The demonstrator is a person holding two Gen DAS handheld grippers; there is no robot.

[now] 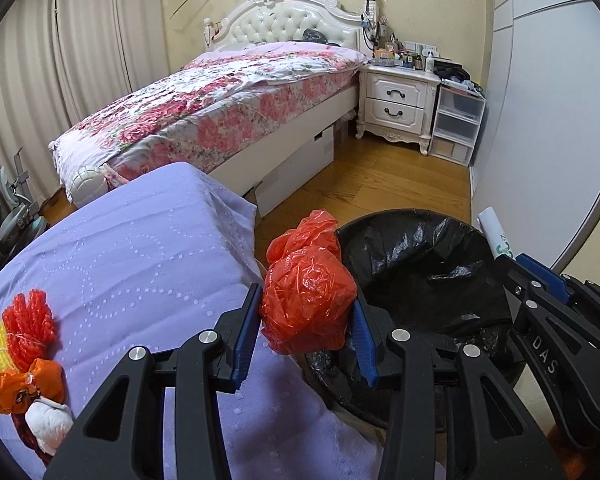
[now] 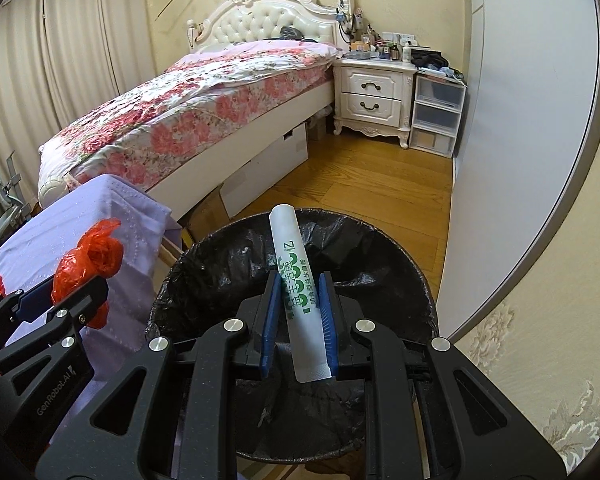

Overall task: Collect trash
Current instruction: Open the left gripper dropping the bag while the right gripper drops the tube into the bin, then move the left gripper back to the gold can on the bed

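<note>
My left gripper (image 1: 306, 312) is shut on a crumpled red plastic bag (image 1: 306, 296) and holds it at the left rim of the black-lined trash bin (image 1: 428, 264). My right gripper (image 2: 300, 292) is shut on a white toothpaste tube with green print (image 2: 296, 280), held upright over the bin (image 2: 228, 264). The tube tip also shows in the left wrist view (image 1: 496, 232). The red bag and left gripper also show in the right wrist view (image 2: 88, 264). More trash lies on the purple-covered table (image 1: 140, 248): red and yellow netting (image 1: 24, 324), an orange wrapper (image 1: 24, 384) and a white wad (image 1: 50, 424).
A bed with a floral cover (image 1: 220, 100) stands behind the table. A white nightstand (image 1: 396, 100) and clear plastic drawers (image 1: 456, 124) stand at the far wall. Wooden floor (image 1: 380, 184) lies between bed and bin. A white wardrobe door (image 1: 548, 120) runs along the right.
</note>
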